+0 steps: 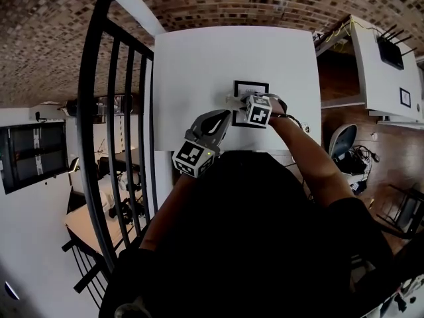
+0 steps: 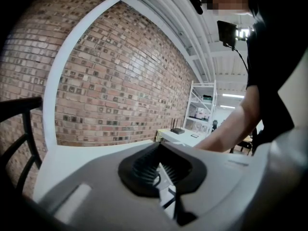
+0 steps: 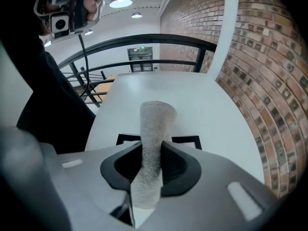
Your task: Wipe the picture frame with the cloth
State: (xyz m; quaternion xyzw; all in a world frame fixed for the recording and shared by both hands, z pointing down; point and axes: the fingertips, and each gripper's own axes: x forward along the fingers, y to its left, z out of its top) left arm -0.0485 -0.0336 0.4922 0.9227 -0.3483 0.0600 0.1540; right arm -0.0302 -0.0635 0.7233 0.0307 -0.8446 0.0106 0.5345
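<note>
Your right claw (image 3: 153, 150) clamps the cloth (image 3: 156, 124) so its free end faces the picture frame (image 3: 192, 140); your left claw (image 2: 160, 166) waits closed, empty.

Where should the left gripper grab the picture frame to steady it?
I'd pinch the picture frame by its left border, coming in from the left. It lies flat on the table, so only the thin rim is grippable, and the right gripper holds the cloth over its middle.
</note>
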